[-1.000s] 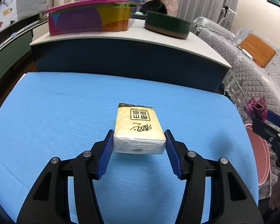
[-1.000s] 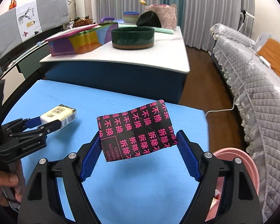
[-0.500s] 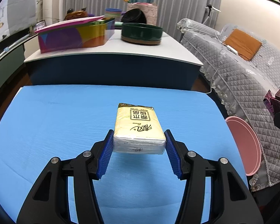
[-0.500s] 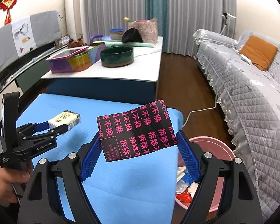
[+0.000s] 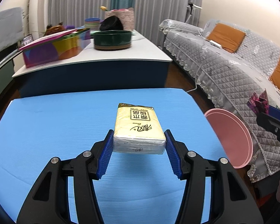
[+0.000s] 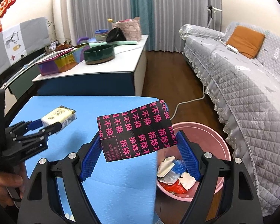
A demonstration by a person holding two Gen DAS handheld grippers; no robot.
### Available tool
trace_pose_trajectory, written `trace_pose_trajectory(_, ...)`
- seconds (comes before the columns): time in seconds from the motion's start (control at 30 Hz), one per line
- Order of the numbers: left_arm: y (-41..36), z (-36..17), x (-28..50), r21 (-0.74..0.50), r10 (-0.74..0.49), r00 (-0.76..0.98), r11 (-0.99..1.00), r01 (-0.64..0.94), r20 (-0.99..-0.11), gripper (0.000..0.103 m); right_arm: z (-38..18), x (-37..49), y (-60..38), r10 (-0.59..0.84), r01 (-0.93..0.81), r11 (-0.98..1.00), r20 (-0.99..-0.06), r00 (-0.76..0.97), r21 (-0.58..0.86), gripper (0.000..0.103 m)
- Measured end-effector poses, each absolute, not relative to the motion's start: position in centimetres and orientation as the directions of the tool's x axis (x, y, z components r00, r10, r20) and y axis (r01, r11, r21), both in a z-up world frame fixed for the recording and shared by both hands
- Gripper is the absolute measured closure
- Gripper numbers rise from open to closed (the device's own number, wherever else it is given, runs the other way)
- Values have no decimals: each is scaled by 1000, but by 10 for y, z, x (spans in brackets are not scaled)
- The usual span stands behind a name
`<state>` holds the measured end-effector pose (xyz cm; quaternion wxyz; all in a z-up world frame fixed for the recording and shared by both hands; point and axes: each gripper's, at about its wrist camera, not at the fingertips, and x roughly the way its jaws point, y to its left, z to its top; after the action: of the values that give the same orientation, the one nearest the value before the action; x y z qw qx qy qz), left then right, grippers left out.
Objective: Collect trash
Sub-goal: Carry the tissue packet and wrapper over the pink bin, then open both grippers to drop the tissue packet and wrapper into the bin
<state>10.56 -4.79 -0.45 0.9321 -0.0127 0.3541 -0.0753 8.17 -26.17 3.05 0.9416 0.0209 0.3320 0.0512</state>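
Note:
My left gripper (image 5: 139, 145) is shut on a yellow tissue pack (image 5: 138, 128) and holds it above the blue table (image 5: 46, 127). The pack also shows in the right wrist view (image 6: 58, 116). My right gripper (image 6: 139, 149) is shut on a black wrapper with pink characters (image 6: 135, 129) and holds it over the table's right edge, beside the pink trash bin (image 6: 214, 140). The bin holds several scraps of paper and plastic (image 6: 175, 175). In the left wrist view the bin (image 5: 231, 130) stands to the right of the table, with the wrapper (image 5: 257, 102) above it.
A white-topped counter (image 5: 121, 54) behind the table carries a colourful tin box (image 5: 54, 46) and a dark green bowl (image 5: 112, 39). A grey quilted sofa (image 6: 252, 85) runs along the right. A cable (image 6: 188, 100) lies on the wood floor.
Both grippers have swung right with their loads still held. The right gripper now has the wrapper near the bin, whose contents have come into view.

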Motion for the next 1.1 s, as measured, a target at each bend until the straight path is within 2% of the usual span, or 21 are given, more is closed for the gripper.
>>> trace_pose_trajectory(1.1, -199, 3, 134, -72, -334, 677, 921, 384, -655, 50, 6, 101, -387, -32, 180, 969, -635, 772, 170, 25)
